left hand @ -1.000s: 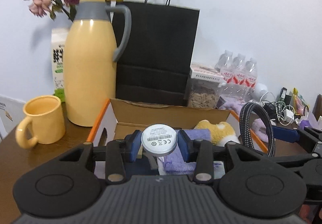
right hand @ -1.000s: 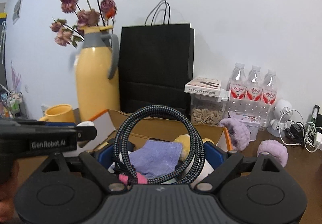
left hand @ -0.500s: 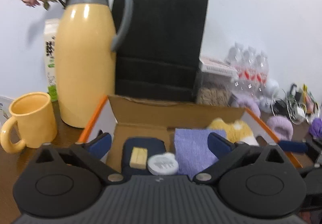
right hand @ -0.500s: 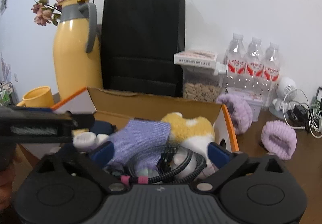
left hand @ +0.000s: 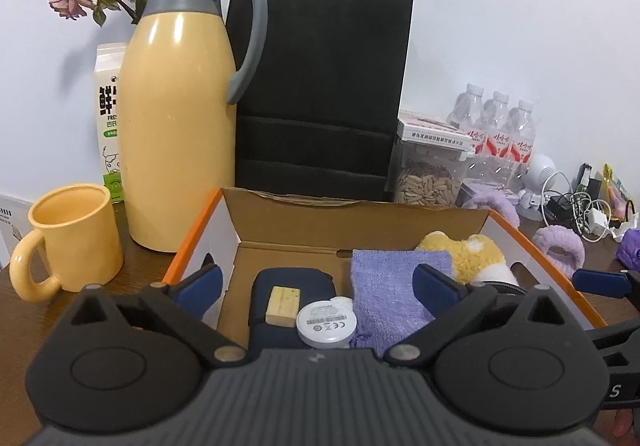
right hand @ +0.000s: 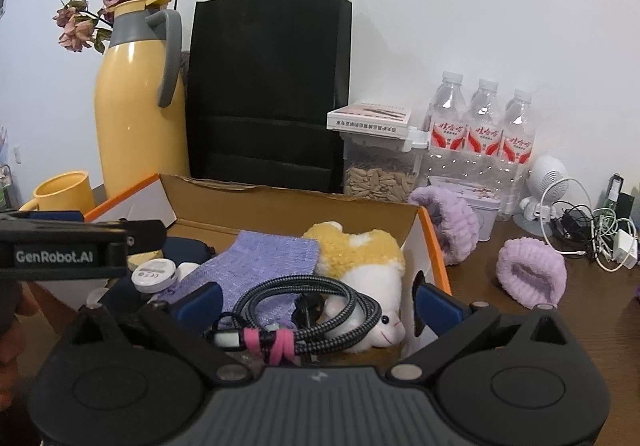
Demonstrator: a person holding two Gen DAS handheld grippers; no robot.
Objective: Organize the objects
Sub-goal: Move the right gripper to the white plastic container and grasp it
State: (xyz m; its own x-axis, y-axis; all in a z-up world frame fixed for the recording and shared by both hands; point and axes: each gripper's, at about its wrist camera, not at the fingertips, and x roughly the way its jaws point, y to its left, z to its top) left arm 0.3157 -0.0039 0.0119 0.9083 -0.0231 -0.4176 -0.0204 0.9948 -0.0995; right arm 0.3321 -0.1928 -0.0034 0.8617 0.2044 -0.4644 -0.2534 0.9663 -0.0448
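An open cardboard box [left hand: 352, 221] [right hand: 280, 205] with orange edges holds several items. A white round puck [left hand: 326, 325] [right hand: 154, 276] lies on a dark blue pouch [left hand: 292, 282] beside a small wooden block [left hand: 284, 300]. A purple cloth [left hand: 388, 282] [right hand: 272, 258] and a yellow-white plush toy [left hand: 464, 254] [right hand: 360, 258] lie to the right. A coiled braided cable [right hand: 308, 310] with a pink tie rests on the cloth and toy. My left gripper [left hand: 318, 286] stands open over the puck. My right gripper [right hand: 318, 300] stands open around the cable, pads apart from it.
A yellow thermos jug [left hand: 176, 113] with dried flowers, a yellow mug [left hand: 72, 242] and a milk carton [left hand: 108, 125] stand left of the box. Behind it are a black paper bag [left hand: 320, 93], a seed container [right hand: 380, 165] and water bottles [right hand: 480, 129]. Purple headbands [right hand: 532, 274] and chargers [right hand: 600, 238] lie right.
My left gripper opened and the white puck dropped onto the dark pouch. My right gripper opened wide and the cable coil fell flat into the box. Both hands sank slightly.
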